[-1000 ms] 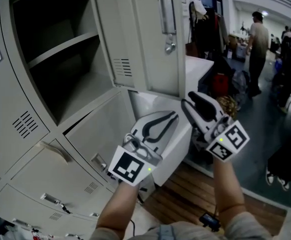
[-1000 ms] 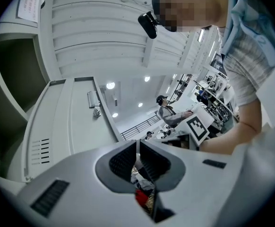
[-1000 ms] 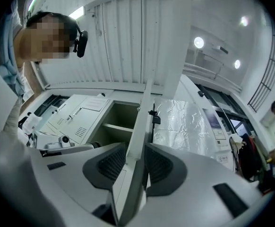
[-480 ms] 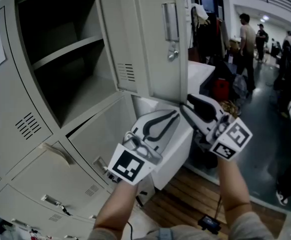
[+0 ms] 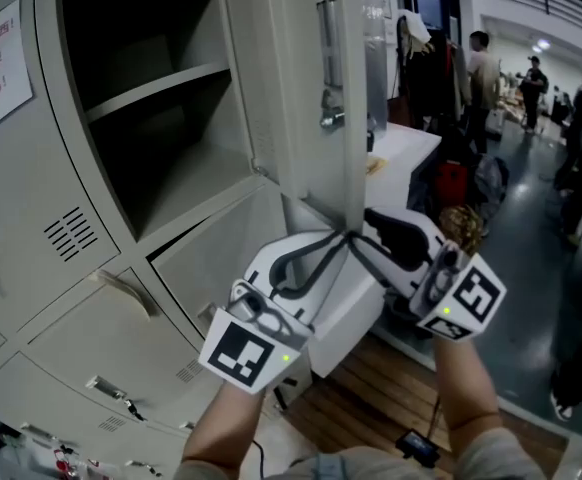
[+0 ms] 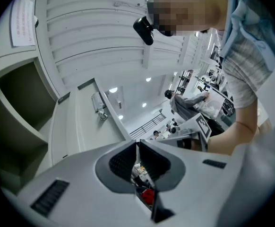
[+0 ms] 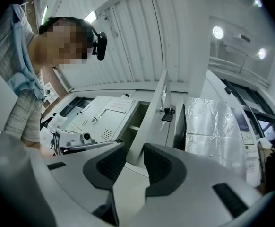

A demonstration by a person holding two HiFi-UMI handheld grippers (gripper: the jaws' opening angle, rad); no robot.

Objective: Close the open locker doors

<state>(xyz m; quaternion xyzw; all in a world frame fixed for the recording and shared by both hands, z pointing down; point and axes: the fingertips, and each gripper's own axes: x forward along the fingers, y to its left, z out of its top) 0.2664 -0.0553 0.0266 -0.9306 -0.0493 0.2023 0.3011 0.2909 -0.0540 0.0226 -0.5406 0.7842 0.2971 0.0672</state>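
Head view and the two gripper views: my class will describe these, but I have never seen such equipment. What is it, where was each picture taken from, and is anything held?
There is no robot: a person holds a two-jaw tool, a gripper, in each hand. The head view comes from a camera on the person's head, looking down; each gripper view comes from a camera riding on that gripper, looking along its jaws. Ahead stand pale grey metal lockers. The upper grey locker door stands open, showing a grey shelf inside. Both grippers are at its lower edge. The left gripper has its jaws together, holding nothing. The right gripper has its jaws apart, the door's edge lined up with the gap; whether they touch it is unclear.
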